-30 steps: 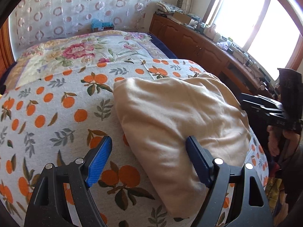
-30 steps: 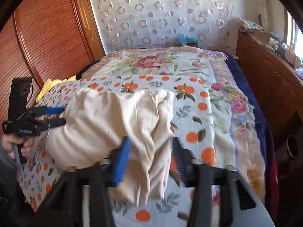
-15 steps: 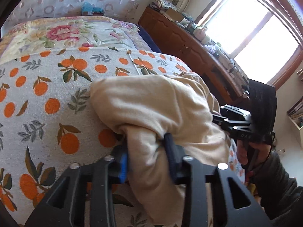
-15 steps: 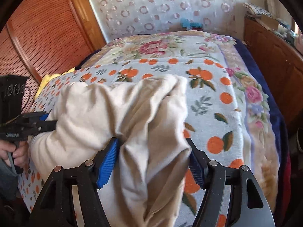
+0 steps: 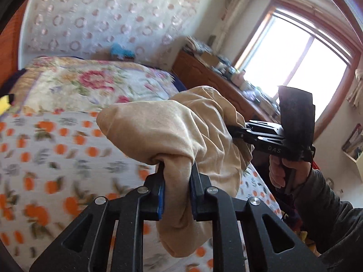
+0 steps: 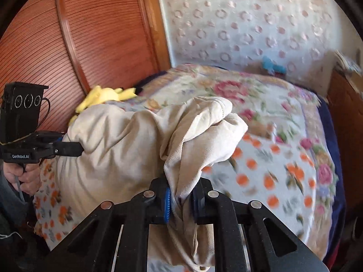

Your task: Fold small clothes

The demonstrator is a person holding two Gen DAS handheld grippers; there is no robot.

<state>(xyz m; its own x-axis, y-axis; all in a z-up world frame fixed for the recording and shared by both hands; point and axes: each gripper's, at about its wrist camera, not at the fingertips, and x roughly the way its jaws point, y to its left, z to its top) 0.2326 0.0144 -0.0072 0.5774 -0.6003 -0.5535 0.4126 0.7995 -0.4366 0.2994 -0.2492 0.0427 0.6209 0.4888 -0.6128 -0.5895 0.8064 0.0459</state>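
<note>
A cream garment (image 5: 172, 131) hangs lifted above the bed, bunched between both grippers. My left gripper (image 5: 175, 179) has its jaws closing on one gathered end, the blue pads pressing the cloth. In the right wrist view the same cream garment (image 6: 118, 147) sags in the middle, and my right gripper (image 6: 180, 195) has its jaws closing on the other gathered end, pads squeezing it. Each view shows the other gripper from the side: the right gripper (image 5: 240, 132) biting into the cloth, and the left gripper (image 6: 77, 148) doing the same.
The bed wears an orange-print sheet (image 5: 56, 158) and a floral quilt (image 6: 261, 104). A yellow plush toy (image 6: 104, 95) lies by the wooden wardrobe (image 6: 79, 34). A cluttered wooden cabinet (image 5: 215, 79) runs under the window. A person's hand (image 5: 281, 172) grips the right handle.
Both grippers closed on the garment's ends and rose, lifting the cloth off the bed. A second ago the left jaws stood wide open over it.
</note>
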